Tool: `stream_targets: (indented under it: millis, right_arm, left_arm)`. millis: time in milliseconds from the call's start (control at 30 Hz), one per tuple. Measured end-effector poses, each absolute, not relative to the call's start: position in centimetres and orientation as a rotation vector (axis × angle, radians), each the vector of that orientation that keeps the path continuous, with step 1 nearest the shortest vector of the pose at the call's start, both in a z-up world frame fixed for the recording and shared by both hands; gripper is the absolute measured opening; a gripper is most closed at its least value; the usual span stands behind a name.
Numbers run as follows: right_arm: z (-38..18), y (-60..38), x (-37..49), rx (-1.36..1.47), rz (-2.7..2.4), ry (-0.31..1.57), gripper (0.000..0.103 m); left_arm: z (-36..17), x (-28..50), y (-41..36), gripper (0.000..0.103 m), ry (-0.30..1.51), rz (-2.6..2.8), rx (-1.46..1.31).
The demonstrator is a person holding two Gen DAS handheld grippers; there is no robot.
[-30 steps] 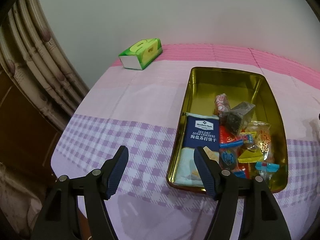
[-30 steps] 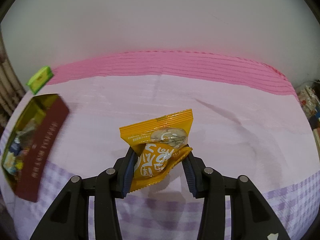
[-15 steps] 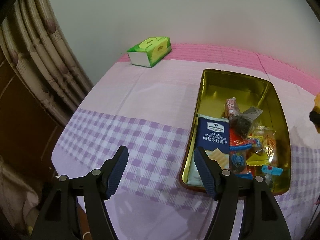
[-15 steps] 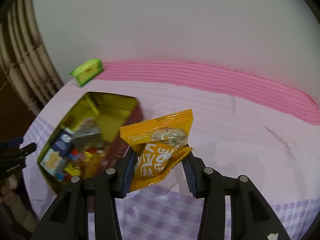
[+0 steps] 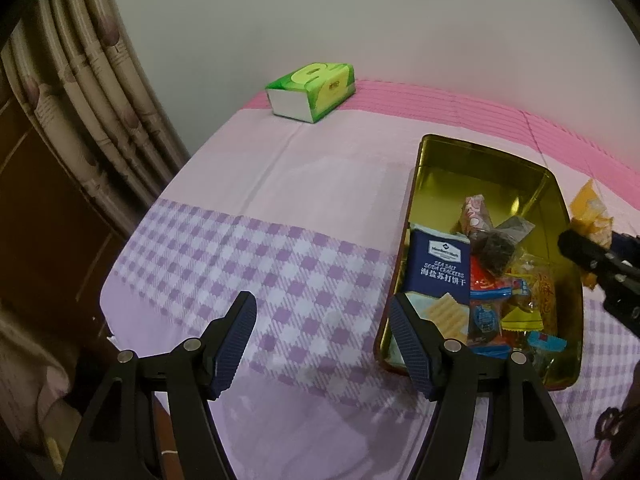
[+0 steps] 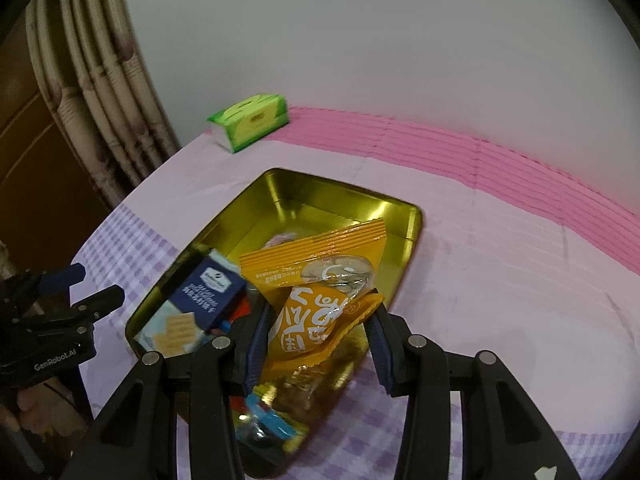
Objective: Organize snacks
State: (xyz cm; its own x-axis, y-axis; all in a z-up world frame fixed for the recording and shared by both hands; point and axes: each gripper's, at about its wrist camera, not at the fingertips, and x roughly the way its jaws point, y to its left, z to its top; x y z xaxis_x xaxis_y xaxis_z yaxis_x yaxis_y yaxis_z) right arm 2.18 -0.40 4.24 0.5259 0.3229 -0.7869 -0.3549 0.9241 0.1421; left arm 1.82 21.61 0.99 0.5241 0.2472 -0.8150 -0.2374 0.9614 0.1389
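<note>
The right claw (image 6: 316, 332) grips an orange snack packet (image 6: 320, 292) between its blue-padded fingers (image 6: 256, 336), both pads pressed against the wrapper's sides, and holds it over an open gold tin (image 6: 340, 196) that stands on a worktop (image 5: 300, 184) covered with a cloth of pale pink, a deeper pink band along the far edge and lilac checks nearer the cameras. The packet's crimped top edge points toward the far end of the tin; whether its lower edge touches the sweets beneath cannot be told. The left claw (image 5: 320, 336) hangs with its jaws spread wide and nothing between them, above the checked cloth just beside the tin's near left corner, its right pad overlapping the tin's rim in the left wrist view. The near half of the tin is filled with wrapped snacks, among them a navy pack of sea salt soda crackers (image 5: 438, 268) lying along the left wall, a dark wrapped sweet (image 5: 500, 240), a pinkish wrapped sweet (image 5: 474, 214) and a jumble of red, yellow and blue wrappers; the far half shows bare gold metal. A green tissue pack (image 5: 316, 90) sits well apart at the worktop's far left corner, near a pale wall. A patterned curtain (image 5: 80, 92) hangs at the left beside dark wood panelling.
</note>
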Motion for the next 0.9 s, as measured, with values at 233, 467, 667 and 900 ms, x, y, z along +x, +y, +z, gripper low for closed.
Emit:
stream_targets:
  millis: [233,467,667,900]
  right_arm:
    - [3.5,0.6,2.5,-0.045,0.425,0.964,0.041]
    - [2.6,1.5,2.4,-0.059,0.428,0.992,0.041]
    - [1.6,1.9,2.9,-0.069,0.417,1.012,0.041]
    - [0.9,2.4,3.5,-0.086,0.399,1.020,0.041]
  left_arm:
    - [0.8,1.6,22.3,0.069,0.991,0.303,-0.004]
    - [0.7,1.0,22.6,0.070,0.999,0.309,-0.002]
    - [0.6,0.6,23.2,0.070,1.007,0.320,-0.020]
    - [0.3,0.1,23.3,0.070,1.023,0.313,-0.023]
